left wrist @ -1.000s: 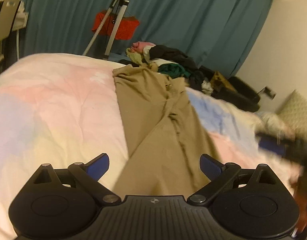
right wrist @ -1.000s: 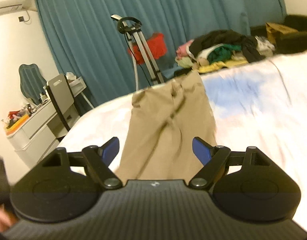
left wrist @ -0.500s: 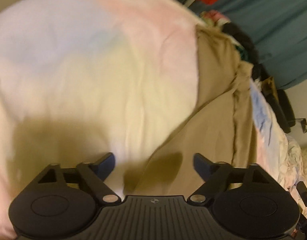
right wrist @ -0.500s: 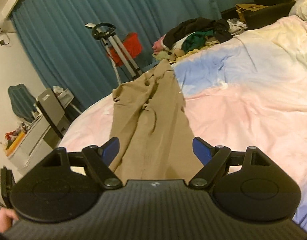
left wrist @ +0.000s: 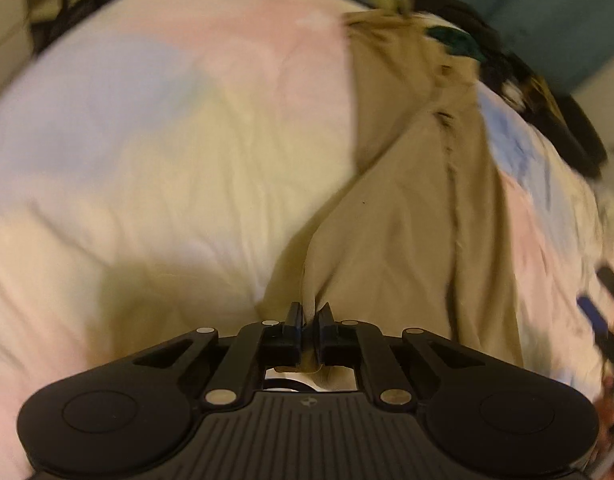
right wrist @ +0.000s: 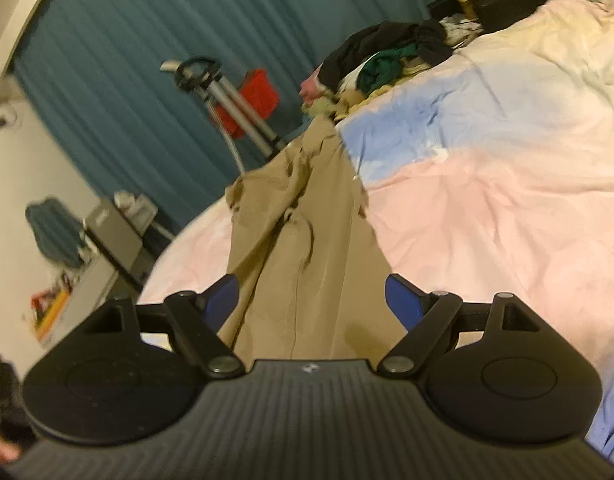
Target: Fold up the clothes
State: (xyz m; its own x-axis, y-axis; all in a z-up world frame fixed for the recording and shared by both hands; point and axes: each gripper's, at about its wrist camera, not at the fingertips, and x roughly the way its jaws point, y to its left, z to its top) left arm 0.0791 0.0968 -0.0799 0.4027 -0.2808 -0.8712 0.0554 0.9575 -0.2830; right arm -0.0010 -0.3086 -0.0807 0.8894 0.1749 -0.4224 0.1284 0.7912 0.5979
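Tan trousers (left wrist: 407,184) lie lengthwise on a pastel quilt (left wrist: 167,140), waist toward the far end. My left gripper (left wrist: 309,316) is shut on a pinched fold of the near leg hem. In the right wrist view the same tan trousers (right wrist: 303,248) stretch away from me. My right gripper (right wrist: 311,300) is open, its blue pads spread on either side of the near leg end, which lies between and below them. Whether the pads touch the cloth I cannot tell. The right gripper's blue pad also shows blurred at the left wrist view's right edge.
A pile of mixed clothes (right wrist: 383,64) sits at the far end of the quilt (right wrist: 507,200). A tripod (right wrist: 227,108) and a red item (right wrist: 259,96) stand before teal curtains (right wrist: 167,40). A desk with clutter (right wrist: 87,272) is at the left.
The left gripper went from open to shut, pinching the trouser leg hem. The right gripper stayed open and tilted, moving closer over the other leg end.
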